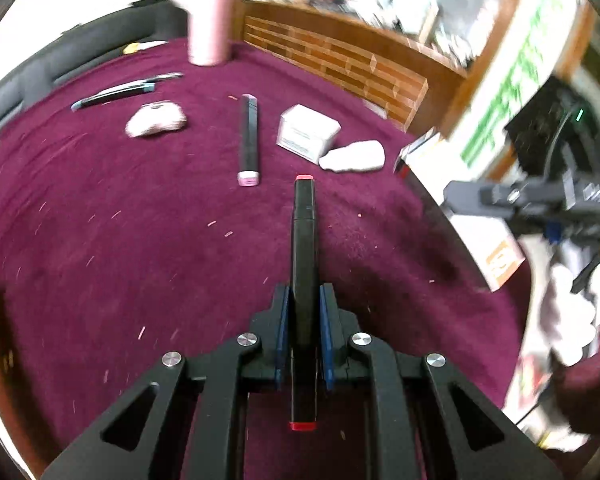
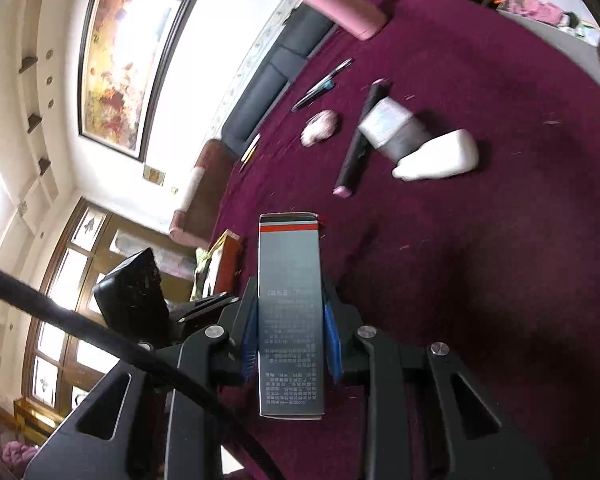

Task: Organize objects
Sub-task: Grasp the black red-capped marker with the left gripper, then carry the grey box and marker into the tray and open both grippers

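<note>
- Maroon cloth covers the tabletop (image 1: 100, 220), which carries every loose item.
- Pink cylindrical tumbler (image 1: 209, 28) stands upright at the far edge of the cloth.
- Left tongs (image 1: 304, 308) are closed narrow on a black marker with red end caps (image 1: 305, 264), gripping it along its length; the marker points forward above the cloth.
- Right tongs (image 2: 290, 312) clamp a grey printed carton with a red stripe (image 2: 290, 300) between blue pads, held above the near part of the cloth.
- Black marker with a pink cap (image 1: 249, 140) lies flat near the middle of the cloth.
- Small white box (image 1: 306, 130) sits just right of that marker, a white rounded object (image 1: 354, 156) touching its near corner.
- Pale pink lump (image 1: 156, 120) lies left of the marker; dark pens (image 1: 124, 90) lie beyond it.
</note>
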`<state>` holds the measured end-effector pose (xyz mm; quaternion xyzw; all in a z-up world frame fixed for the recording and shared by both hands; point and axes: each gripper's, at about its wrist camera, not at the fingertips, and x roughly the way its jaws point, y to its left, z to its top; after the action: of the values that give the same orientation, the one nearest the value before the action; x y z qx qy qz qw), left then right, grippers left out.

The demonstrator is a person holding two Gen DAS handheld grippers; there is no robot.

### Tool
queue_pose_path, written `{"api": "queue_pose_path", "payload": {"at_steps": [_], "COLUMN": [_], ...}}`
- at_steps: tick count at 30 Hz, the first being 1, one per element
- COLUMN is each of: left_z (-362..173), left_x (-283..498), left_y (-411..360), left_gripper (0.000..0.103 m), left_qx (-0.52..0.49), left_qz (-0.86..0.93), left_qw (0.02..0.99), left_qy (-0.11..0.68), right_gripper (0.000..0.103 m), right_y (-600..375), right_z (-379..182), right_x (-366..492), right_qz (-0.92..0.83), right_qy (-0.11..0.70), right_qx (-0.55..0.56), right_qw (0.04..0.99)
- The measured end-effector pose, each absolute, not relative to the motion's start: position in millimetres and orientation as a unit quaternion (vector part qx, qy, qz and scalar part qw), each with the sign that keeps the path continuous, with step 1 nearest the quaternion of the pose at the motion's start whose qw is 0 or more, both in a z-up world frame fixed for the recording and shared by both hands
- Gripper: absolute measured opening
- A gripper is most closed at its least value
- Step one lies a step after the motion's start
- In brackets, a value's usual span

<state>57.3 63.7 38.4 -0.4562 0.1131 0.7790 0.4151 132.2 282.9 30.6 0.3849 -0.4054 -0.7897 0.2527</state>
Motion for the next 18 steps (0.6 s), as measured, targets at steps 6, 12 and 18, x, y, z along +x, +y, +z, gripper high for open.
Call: {"api": "queue_pose_path", "payload": {"at_steps": [6, 12, 18], "left_z": [64.0, 86.8, 73.7], "left_x": [76.5, 96.8, 96.5], "left_y": [-27.4, -140.3, -229.6], "left_gripper": [0.011, 0.011, 0.011], "left_qx": [-0.427, -0.399, -0.401], "left_qz": [0.822, 0.872, 0.897], "left_qw": [0.377, 0.277, 0.162], "left_qy": [-0.007, -0.067, -0.09], "right_gripper": [0.026, 0.026, 0.026], "right_y": [216.0, 119.6, 24.4], "right_z": [48.7, 66.5, 68.8], "right_x": [114.4, 89.7, 66.5], "right_qz": [-0.774, -0.745, -0.724], "right_qy": [-0.375, -0.336, -0.292], "right_qx": [0.409, 0.441, 0.478], "right_qw": [0.304, 0.37, 0.402]}}
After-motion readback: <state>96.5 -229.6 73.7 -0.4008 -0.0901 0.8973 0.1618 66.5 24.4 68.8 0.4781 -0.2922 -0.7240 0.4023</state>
